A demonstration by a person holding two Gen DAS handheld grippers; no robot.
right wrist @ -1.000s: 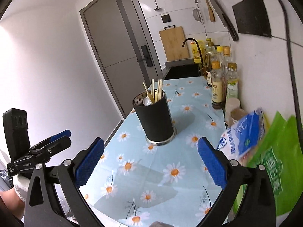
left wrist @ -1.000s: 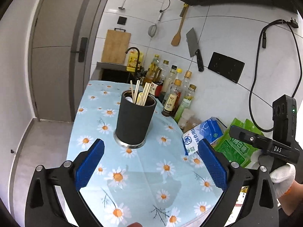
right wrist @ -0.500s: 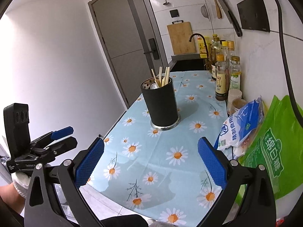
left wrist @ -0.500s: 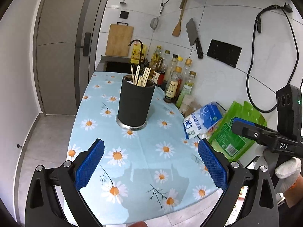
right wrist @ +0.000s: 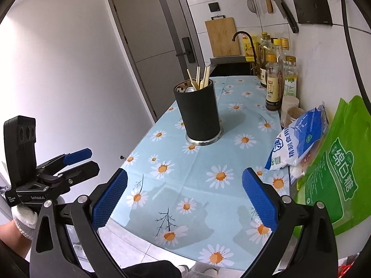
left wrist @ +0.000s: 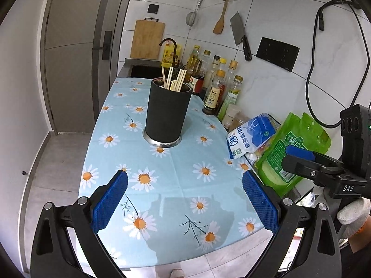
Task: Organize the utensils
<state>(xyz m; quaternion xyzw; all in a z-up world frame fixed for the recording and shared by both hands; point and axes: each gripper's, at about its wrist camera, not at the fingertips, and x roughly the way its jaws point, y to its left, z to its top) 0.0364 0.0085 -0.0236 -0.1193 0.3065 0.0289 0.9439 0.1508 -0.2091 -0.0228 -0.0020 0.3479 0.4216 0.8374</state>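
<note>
Meanwhile, both grippers, left [left wrist: 184, 200] and right [right wrist: 184, 199], stood empty with ribbed blue pads spread, drawn farther back from the matte black cylindrical utensil holder [left wrist: 167, 113] of wooden chopsticks [left wrist: 177, 80] on the daisy-print tablecloth [left wrist: 176, 173].

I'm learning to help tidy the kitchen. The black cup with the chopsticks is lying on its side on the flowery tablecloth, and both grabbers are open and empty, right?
Not quite. The black cup stands upright on the flowery tablecloth, with the chopsticks sticking out of its top; the left wrist view shows it. The rest is right: the left gripper and the right gripper are both open and empty.
</note>
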